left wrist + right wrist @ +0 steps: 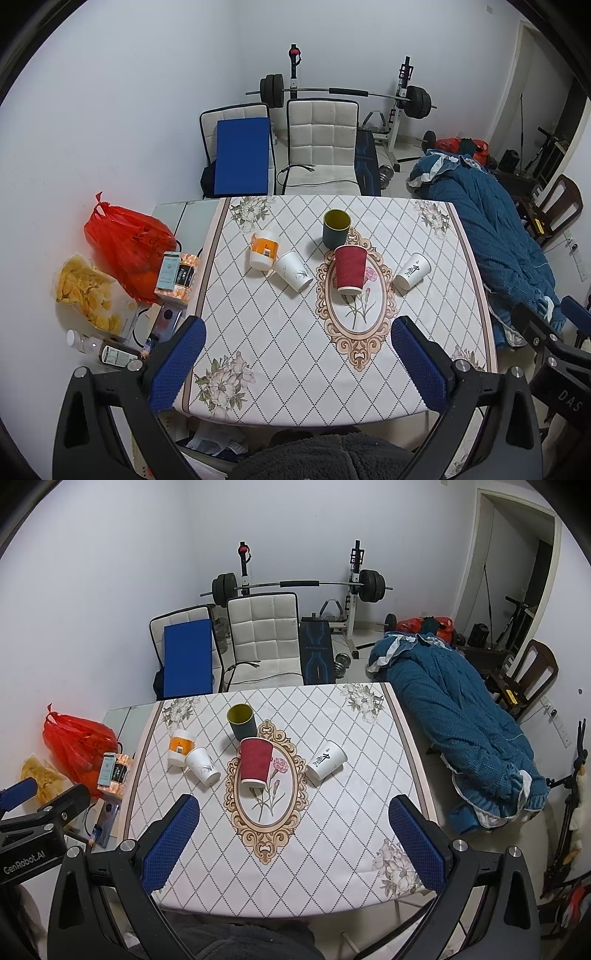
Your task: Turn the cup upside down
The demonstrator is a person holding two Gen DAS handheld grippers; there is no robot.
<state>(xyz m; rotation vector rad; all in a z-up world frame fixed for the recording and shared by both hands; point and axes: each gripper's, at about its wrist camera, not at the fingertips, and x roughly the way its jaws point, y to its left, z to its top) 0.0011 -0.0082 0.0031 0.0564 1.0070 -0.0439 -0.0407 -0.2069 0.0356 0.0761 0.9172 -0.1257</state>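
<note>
A red ribbed paper cup lies on its side mid-table, mouth toward me. A dark green cup with a yellow inside stands upright behind it. A white paper cup lies on its side to the left, and a white cup with black lettering lies to the right. An orange-and-white cup rests mouth down at far left. My left gripper and right gripper are open and empty, above the table's near edge.
The table has a diamond-pattern cloth. Left of it sit a red bag, a chip bag, boxes and bottles. Behind stand two white chairs and a barbell rack. A blue quilt lies to the right.
</note>
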